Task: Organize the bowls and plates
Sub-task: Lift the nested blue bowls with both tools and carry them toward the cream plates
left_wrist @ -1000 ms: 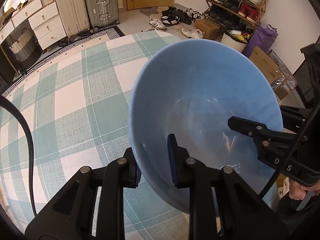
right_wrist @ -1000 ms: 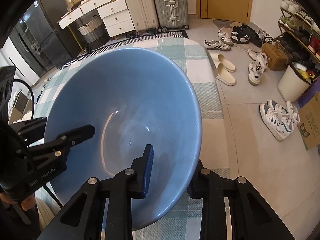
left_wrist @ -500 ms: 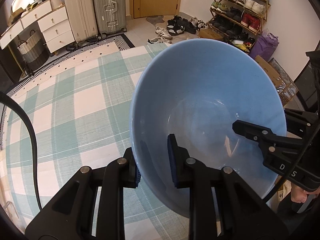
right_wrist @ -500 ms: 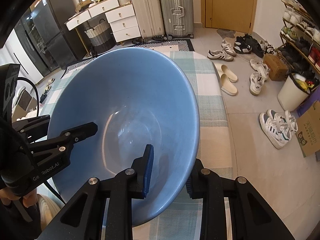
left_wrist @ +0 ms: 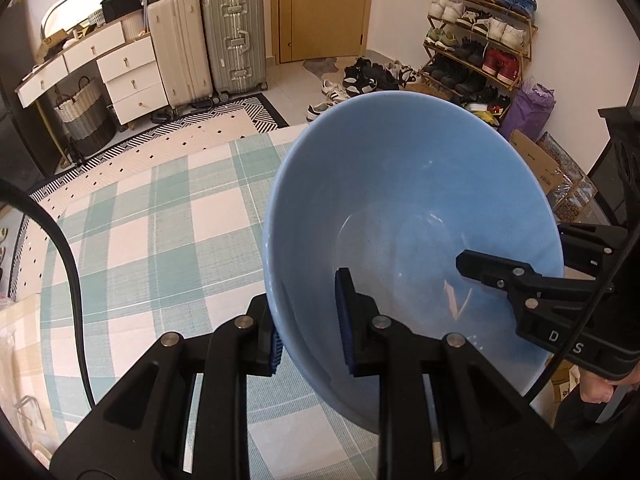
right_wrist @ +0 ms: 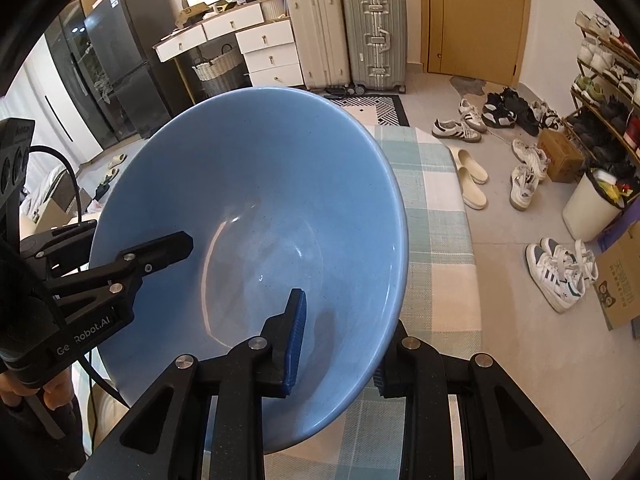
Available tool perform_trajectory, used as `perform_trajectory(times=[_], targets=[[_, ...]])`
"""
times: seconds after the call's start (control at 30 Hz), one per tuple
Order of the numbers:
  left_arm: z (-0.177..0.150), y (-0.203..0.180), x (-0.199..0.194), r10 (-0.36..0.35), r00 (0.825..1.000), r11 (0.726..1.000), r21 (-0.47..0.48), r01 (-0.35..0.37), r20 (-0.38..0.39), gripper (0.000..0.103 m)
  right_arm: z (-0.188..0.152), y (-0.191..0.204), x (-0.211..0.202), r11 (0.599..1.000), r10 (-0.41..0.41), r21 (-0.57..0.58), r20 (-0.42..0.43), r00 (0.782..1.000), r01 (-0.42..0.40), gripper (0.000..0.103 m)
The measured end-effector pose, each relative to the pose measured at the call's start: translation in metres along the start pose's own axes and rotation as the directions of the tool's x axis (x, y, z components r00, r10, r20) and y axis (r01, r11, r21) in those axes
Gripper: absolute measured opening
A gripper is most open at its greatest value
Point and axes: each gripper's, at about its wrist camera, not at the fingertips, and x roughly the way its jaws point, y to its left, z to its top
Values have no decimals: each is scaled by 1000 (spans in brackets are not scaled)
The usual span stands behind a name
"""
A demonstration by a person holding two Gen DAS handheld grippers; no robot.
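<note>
Right now both grippers are holding one large blue bowl [left_wrist: 412, 216] in the air above the checked tablecloth [left_wrist: 152, 248] that is covering the surface. The left gripper [left_wrist: 310, 316] is pinching the bowl's wall at about seven o'clock of the rim in its own view, one blue pad inside the bowl and the other outside, so its jaws are standing narrow and clamped on the ceramic. The right gripper [right_wrist: 338, 344] is doing the same at about five o'clock in its view, jaws narrow with the wall between the pads. Each gripper is also showing in the other's camera, reaching in over the opposite edge, at three o'clock for the left view and nine o'clock for the right. The bowl is tilting, its opening facing back toward the cameras.

Judging from this, the main risk is the smooth glazed wall sliding through either pair of pads, since each is gripping only a short stretch near the rim. If the two hands are drifting apart or twisting unevenly, one grip could be levered loose and the bowl could be dropping onto the surface or past its edge toward the tiled floor [right_wrist: 520, 264], where shoes [right_wrist: 556, 272] are lying
</note>
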Motion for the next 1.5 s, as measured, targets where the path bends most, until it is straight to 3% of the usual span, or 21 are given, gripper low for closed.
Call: perform_trajectory(times=[0.67, 1.5], targets=[[-61, 31, -124, 70, 995, 995, -73, -65, 69, 19, -19, 79, -40, 995, 49, -84, 26, 998, -47, 28], [-162, 88, -178, 142, 988, 978, -165, -131, 61, 19, -63, 152, -51, 980, 105, -172, 17, 994, -101, 28]])
